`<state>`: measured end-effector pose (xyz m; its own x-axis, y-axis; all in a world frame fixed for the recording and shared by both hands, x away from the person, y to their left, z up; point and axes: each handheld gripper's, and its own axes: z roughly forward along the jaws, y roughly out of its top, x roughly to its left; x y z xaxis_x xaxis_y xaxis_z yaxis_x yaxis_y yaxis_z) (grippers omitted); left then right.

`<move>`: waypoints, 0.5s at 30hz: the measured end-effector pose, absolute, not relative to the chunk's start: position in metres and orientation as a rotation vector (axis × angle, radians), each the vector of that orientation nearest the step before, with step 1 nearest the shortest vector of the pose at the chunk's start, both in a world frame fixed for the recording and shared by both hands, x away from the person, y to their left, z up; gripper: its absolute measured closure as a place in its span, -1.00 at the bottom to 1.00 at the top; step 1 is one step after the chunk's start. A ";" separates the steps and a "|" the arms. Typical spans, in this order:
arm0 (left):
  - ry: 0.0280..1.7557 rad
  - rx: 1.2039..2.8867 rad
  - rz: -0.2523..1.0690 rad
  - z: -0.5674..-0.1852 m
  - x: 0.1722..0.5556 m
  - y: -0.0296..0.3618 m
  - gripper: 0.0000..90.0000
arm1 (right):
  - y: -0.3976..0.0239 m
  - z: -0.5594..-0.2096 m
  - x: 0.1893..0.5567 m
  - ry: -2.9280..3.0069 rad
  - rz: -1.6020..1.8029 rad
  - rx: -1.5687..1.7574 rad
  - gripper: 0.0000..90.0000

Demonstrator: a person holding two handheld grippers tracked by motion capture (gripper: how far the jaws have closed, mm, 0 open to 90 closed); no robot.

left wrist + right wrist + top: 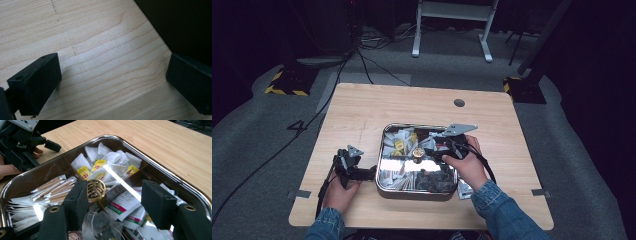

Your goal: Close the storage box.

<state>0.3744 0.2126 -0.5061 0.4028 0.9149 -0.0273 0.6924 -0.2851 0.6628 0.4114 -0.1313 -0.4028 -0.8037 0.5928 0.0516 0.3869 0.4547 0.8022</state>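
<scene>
The main risk here, as I read it, is the clear lid (120, 180) over the metal box (384, 186): the right gripper (117, 202) stands with its jaws well apart around the brass knob (95, 190), pads not pressing on it, so a careless sideways move could knock the knob and skew the lid over the compartments of tea bags (110, 161) and sachets (53, 188) (the lid's glare makes its exact seating hard to judge). The knob sits at the centre of the frame in the right gripper view, touching or just beside the left-hand jaw. In the high view the right hand (468, 165) hangs over the box's right half, at centre frame, gripper pointing left. The left gripper (112, 87), lower left of the box, rests low over bare table (100, 37), jaws wide and empty.
</scene>
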 end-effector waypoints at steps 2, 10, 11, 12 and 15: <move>1.364 2.067 0.485 -0.506 0.374 0.213 -0.99 | -0.137 -0.400 0.411 2.463 1.270 0.856 -0.13; 1.367 2.068 0.489 -0.506 0.373 0.213 -0.99 | -0.162 -0.391 0.403 2.396 1.257 0.864 -0.14; 1.370 2.065 0.491 -0.506 0.373 0.213 -0.99 | -0.166 -0.391 0.402 2.389 1.256 0.872 -0.14; 1.369 2.068 0.490 -0.506 0.373 0.213 -1.00 | -0.171 -0.391 0.401 2.384 1.258 0.879 -0.14; 1.370 2.067 0.487 -0.506 0.372 0.214 -1.00 | -0.185 -0.392 0.400 2.356 1.284 0.926 -0.15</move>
<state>0.3723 0.2136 -0.5060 0.3988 0.9167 -0.0258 0.6945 -0.2835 0.6612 0.4000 -0.1853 -0.3919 -0.7467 0.6639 0.0408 0.3941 0.3922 0.8312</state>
